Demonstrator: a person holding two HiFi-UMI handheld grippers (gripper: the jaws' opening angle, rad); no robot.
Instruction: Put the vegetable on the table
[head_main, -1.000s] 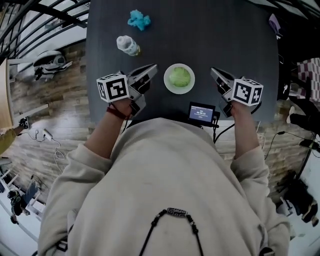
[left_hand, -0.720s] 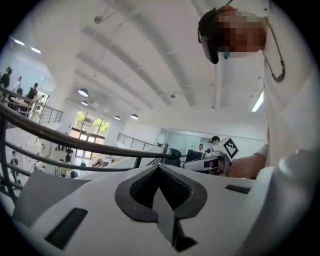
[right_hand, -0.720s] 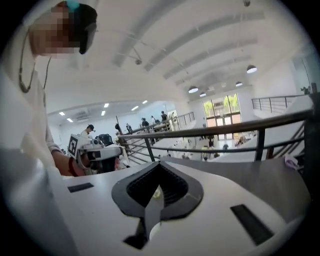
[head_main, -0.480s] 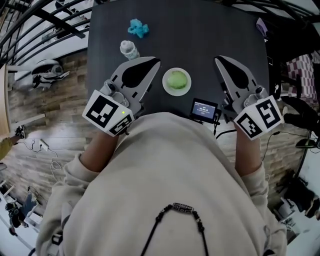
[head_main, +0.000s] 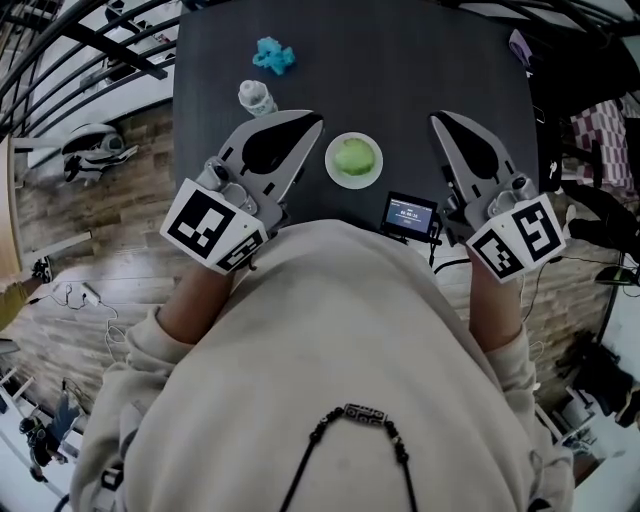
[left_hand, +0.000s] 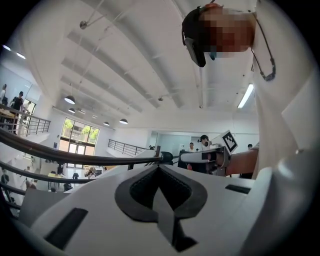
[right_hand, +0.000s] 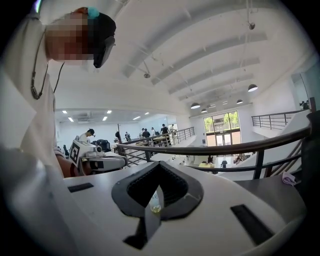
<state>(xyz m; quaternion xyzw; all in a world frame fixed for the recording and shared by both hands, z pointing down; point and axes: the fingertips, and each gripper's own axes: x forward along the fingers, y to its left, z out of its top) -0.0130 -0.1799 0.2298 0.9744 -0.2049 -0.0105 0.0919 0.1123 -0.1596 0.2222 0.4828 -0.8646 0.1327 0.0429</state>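
a round green vegetable (head_main: 353, 157) sits on a small white plate (head_main: 331, 170) near the front edge of the table (head_main: 400, 60). the left gripper (head_main: 308, 122) and right gripper (head_main: 438, 120) flank it, both pressed together and empty. it looks light, smooth and likely to roll; pinch across its middle.

Matt dark table (head_main: 400, 60), clear glossy plastic bottle (head_main: 258, 98), wood-plank floor (head_main: 100, 220) — and a soft cloth sweater (head_main: 330, 340).

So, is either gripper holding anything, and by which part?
Nothing is held: the left gripper and right gripper are shut, empty. The round green vegetable lies in its white bowl.
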